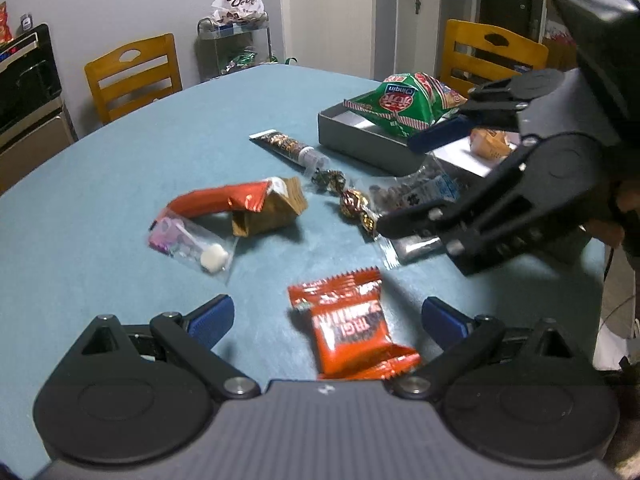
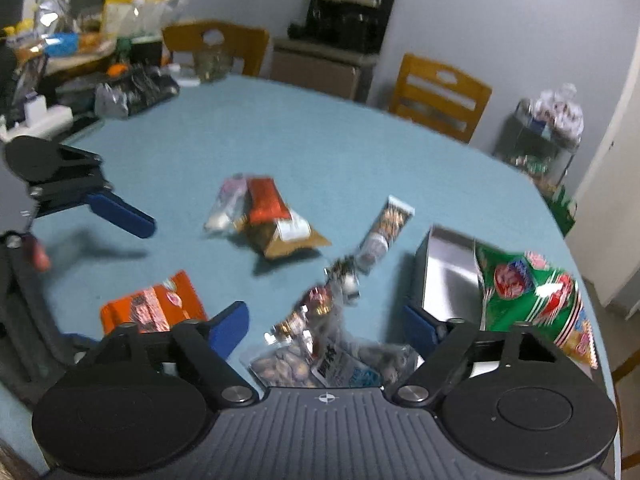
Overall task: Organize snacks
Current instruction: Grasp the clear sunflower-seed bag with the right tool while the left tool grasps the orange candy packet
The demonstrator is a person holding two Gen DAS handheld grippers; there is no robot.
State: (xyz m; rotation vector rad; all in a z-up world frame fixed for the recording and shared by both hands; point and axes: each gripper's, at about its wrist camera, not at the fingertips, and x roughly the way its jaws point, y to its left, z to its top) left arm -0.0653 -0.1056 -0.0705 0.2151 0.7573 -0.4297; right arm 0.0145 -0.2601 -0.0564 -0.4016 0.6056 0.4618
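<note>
Left hand-held gripper (image 1: 326, 318) stands wide over the blue cloth-covered counter (image 1: 120, 208), its blue pads either side of the orange foil snack packet (image 1: 348, 328) and not pressing on it; whether a pad brushes the wrapper cannot be told. Judged by appearance, this packet is light, crinkly and slippery, soft enough to crush; a hold across its flat middle should serve better than one on the crimped ends. Right hand-held gripper (image 2: 326, 326) is part open, nothing pinched, with the clear bag of nuts with a blue-and-white label (image 2: 332, 364) lying between and below its pads; contact cannot be confirmed through the blur. That bag looks limp and lumpy, best taken at the bunched top. Beyond lie twisted foil-wrapped candies (image 1: 352, 204), a red-and-brown wrapped packet (image 1: 256, 208) and a slim printed stick pack (image 1: 286, 146). Farthest, the grey rectangular tin box (image 1: 352, 136) holds a green puffed snack bag (image 1: 404, 104).
</note>
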